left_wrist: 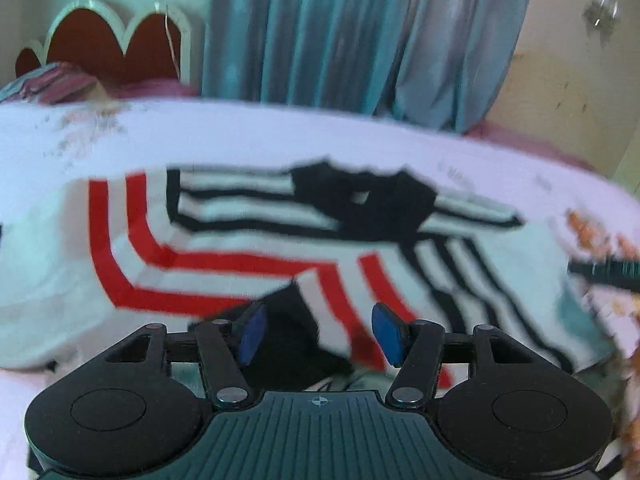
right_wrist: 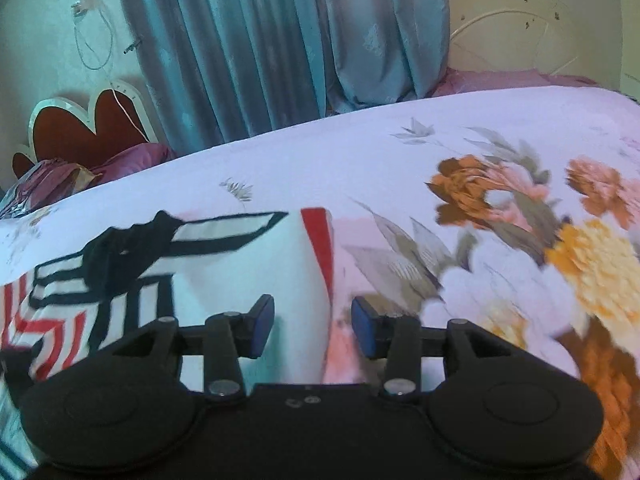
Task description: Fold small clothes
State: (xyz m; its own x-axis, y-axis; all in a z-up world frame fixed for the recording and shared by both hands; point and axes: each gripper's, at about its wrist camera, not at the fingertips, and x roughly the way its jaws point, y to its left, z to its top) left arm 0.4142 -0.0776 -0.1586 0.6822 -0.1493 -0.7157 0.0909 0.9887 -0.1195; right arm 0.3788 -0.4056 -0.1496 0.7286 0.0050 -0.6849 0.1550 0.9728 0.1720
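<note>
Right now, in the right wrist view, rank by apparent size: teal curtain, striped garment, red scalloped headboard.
1. Teal curtain
2. Striped garment, partly cut off, so its rank against the curtain is uncertain
3. Red scalloped headboard, smallest, though farthest away

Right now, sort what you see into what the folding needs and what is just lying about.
For the job:
striped shirt, lying on the bedsheet
left gripper, fingers open over the shirt
right gripper, fingers open at the shirt's edge

Just there:
floral bedsheet
blue curtain
pillows
red headboard
</note>
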